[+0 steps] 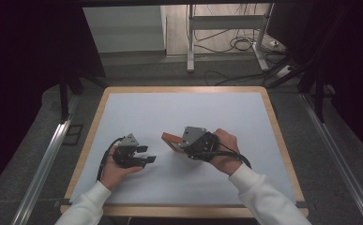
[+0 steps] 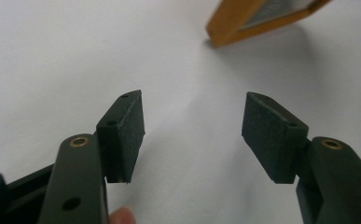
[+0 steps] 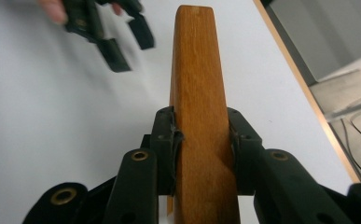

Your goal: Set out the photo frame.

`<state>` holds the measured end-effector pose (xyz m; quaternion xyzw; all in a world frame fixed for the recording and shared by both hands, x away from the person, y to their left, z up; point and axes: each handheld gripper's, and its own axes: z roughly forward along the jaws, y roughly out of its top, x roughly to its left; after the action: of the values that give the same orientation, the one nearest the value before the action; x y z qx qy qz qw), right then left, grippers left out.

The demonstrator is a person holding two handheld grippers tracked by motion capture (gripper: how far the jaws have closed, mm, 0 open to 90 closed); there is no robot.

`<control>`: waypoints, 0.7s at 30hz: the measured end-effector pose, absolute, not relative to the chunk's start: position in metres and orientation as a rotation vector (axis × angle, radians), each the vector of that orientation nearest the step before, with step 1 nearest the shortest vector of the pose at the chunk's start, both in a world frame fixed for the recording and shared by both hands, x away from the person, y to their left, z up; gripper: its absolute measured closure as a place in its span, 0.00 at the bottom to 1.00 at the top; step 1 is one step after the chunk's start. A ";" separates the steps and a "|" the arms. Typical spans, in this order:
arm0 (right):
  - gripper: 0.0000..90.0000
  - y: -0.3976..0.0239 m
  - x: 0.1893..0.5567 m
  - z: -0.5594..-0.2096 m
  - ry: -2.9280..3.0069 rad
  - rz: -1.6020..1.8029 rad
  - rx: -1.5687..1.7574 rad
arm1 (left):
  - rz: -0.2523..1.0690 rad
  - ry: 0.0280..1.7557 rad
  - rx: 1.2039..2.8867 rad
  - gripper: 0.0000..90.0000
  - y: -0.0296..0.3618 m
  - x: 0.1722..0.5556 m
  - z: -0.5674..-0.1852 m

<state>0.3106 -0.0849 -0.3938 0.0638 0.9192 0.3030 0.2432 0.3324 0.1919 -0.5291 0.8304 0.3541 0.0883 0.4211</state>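
- Right gripper [image 3: 201,154]: clamped on the edge of wooden frame [image 3: 197,93], raised on edge over the white table [image 1: 179,112].
- Left gripper [image 2: 192,130]: spread wide, empty, near the frame.

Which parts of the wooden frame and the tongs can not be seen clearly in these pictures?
- Wooden frame, high view: mostly hidden behind the right tongs.
- Frame, left gripper view: one corner shows; the top edge cuts off the rest.
- Left tongs, right gripper view: blurred, cut by the top edge.
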 end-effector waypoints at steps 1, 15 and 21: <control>0.76 -0.086 0.308 -0.393 2.519 0.833 0.161 | 0.222 0.884 2.087 0.43 0.192 0.332 -0.529; 0.74 -0.101 0.325 -0.395 2.524 0.887 0.227 | 0.213 0.895 2.081 0.42 0.191 0.332 -0.529; 0.65 -0.110 0.343 -0.401 2.474 0.910 0.306 | 0.216 0.891 2.089 0.42 0.191 0.332 -0.530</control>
<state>0.3433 -0.1102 -0.4007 0.1119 0.9047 0.3327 0.2414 0.3323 0.1906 -0.5299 0.8323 0.3550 0.0862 0.4170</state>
